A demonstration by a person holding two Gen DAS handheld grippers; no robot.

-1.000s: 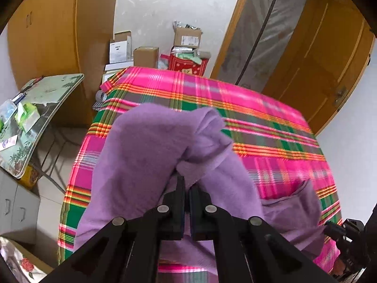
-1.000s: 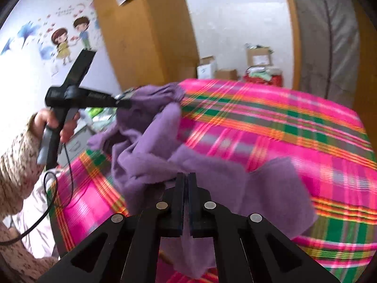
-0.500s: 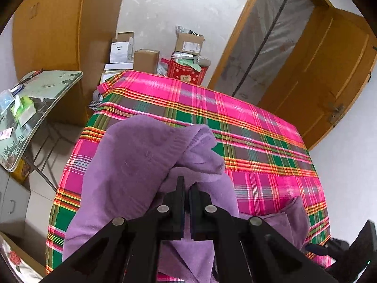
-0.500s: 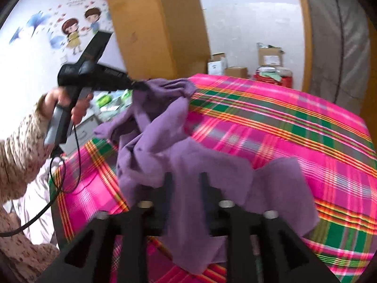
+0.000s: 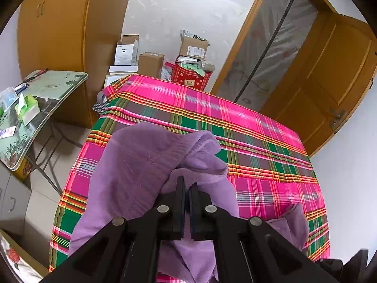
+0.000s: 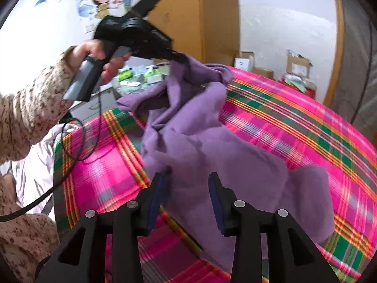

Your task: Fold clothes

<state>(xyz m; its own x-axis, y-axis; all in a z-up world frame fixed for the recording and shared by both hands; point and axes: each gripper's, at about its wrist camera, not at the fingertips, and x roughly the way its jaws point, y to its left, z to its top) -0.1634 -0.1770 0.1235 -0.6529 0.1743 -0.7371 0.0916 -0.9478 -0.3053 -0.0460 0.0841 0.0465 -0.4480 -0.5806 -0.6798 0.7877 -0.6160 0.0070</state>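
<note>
You are holding the left gripper [image 5: 186, 186] up in the air, and its two fingers are pinched tight on a bunch of the purple top [image 6: 212, 146]. One end of the top is hanging from that grip, up off the bed. The rest is lying in a messy heap on the pink checked bed cover [image 6: 294, 122], with lumps and creases all over it. A floppy bit, maybe a sleeve, is trailing off to the right side.

Your right gripper [image 6: 186, 184] is sitting just above the near edge of the top. Its fingers are standing wide apart and are holding nothing.

So the folding is looking far from done. No neat fold is showing anywhere. The top is not lying flat, and it is not in a tidy square. I think it is needing to be spread out smooth, and then the sides and bottom are needing to be folded in
</note>
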